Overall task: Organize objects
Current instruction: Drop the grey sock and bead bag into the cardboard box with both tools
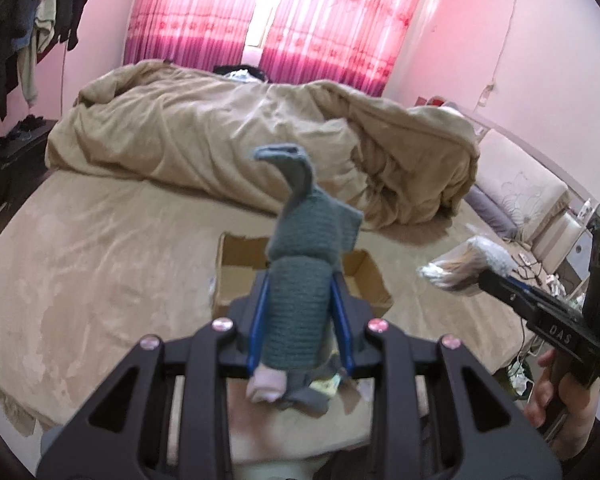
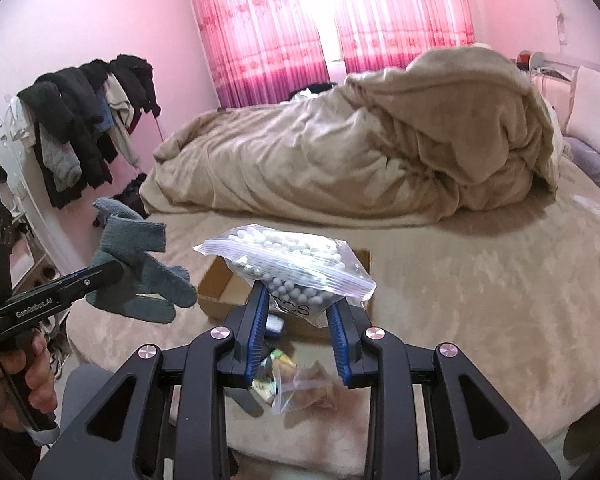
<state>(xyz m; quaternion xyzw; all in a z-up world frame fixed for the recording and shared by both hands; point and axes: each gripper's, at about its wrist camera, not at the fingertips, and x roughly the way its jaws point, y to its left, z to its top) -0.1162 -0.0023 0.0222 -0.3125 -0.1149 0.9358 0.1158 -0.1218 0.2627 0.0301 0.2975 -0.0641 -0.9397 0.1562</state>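
My left gripper point(image 1: 300, 280) is shut on a grey-green knitted glove point(image 1: 300, 264) and holds it up above the bed; it also shows at the left of the right wrist view point(image 2: 140, 268). My right gripper point(image 2: 298, 296) is shut on a clear zip bag of white beads point(image 2: 288, 264), held above an open cardboard box point(image 2: 220, 292). The box also shows behind the glove in the left wrist view point(image 1: 364, 276), and the bag at its right point(image 1: 460, 264). Small items, a pink and a grey piece point(image 1: 284, 388), lie on the bed beneath the left gripper.
A rumpled tan duvet point(image 1: 240, 128) is piled across the far half of the bed point(image 1: 100, 280). Dark clothes hang on a rack point(image 2: 92, 120) at the left wall. Another small clear bag point(image 2: 296, 384) lies on the bed near me. Pink curtains point(image 2: 328, 12) cover the window.
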